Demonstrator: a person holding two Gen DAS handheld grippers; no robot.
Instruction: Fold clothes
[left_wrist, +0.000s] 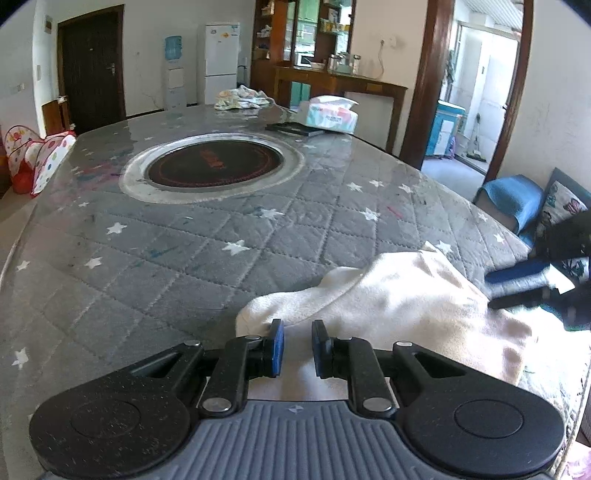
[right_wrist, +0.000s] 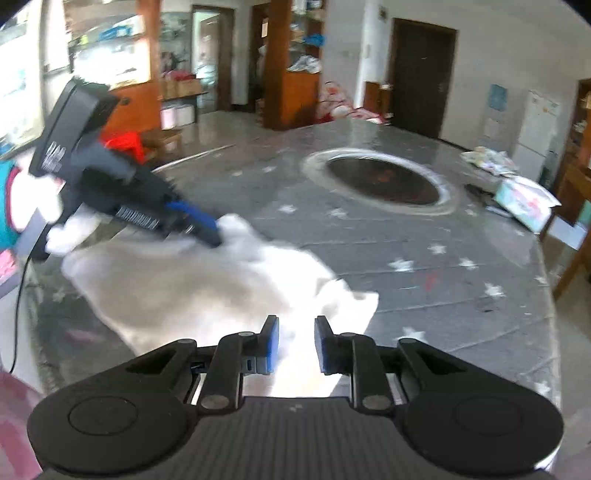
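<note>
A cream-white garment (left_wrist: 399, 295) lies crumpled on the near edge of the grey star-quilted table (left_wrist: 184, 240). My left gripper (left_wrist: 297, 347) is open, its blue pads a small gap apart, just above the garment's near edge. In the right wrist view the same garment (right_wrist: 192, 291) spreads across the table's near left. My right gripper (right_wrist: 296, 345) is open over its near corner. The left gripper also shows in the right wrist view (right_wrist: 212, 234) with its fingertips down on the cloth's far edge. The right gripper shows blurred at the right of the left wrist view (left_wrist: 517, 291).
A round black hotplate (left_wrist: 216, 166) is set in the table's middle. A tissue box (left_wrist: 330, 114), a dark flat object (left_wrist: 291, 128) and a small pile of patterned cloth (left_wrist: 242, 98) sit at the far end. A blue chair (left_wrist: 513, 201) stands beside the table.
</note>
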